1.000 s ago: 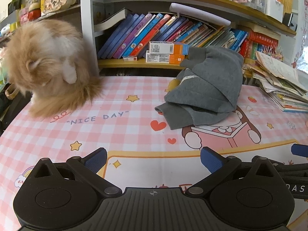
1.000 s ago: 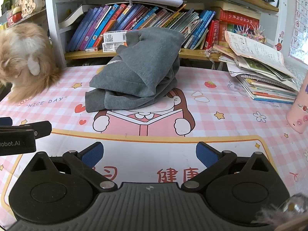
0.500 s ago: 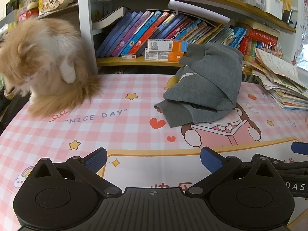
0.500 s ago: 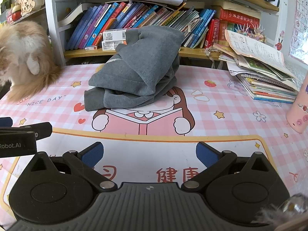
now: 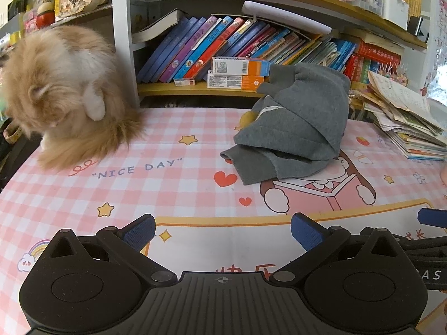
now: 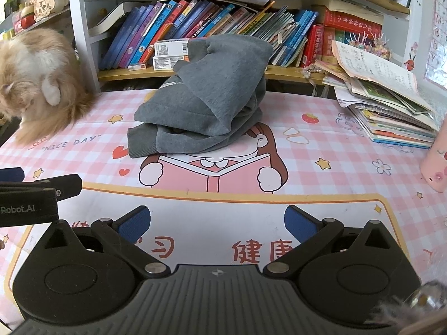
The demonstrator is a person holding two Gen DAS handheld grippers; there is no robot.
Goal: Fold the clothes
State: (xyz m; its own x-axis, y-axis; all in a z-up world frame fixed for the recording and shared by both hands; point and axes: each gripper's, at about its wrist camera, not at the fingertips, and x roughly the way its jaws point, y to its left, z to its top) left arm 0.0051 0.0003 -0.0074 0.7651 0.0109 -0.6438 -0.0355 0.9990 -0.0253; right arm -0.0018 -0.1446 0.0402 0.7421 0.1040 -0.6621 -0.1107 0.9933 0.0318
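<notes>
On the tabletop (image 6: 349, 167) the grey garment (image 6: 204, 95) lay heaped before the bookshelf (image 6: 223, 69), untouched. Both views had crept nearer it, so folding had not begun. Left claw (image 5: 223, 230) and right claw (image 6: 217, 222) gaped wide, empty. A cat (image 5: 67, 95) sat left, papers (image 6: 391, 106) right, path clear.
</notes>
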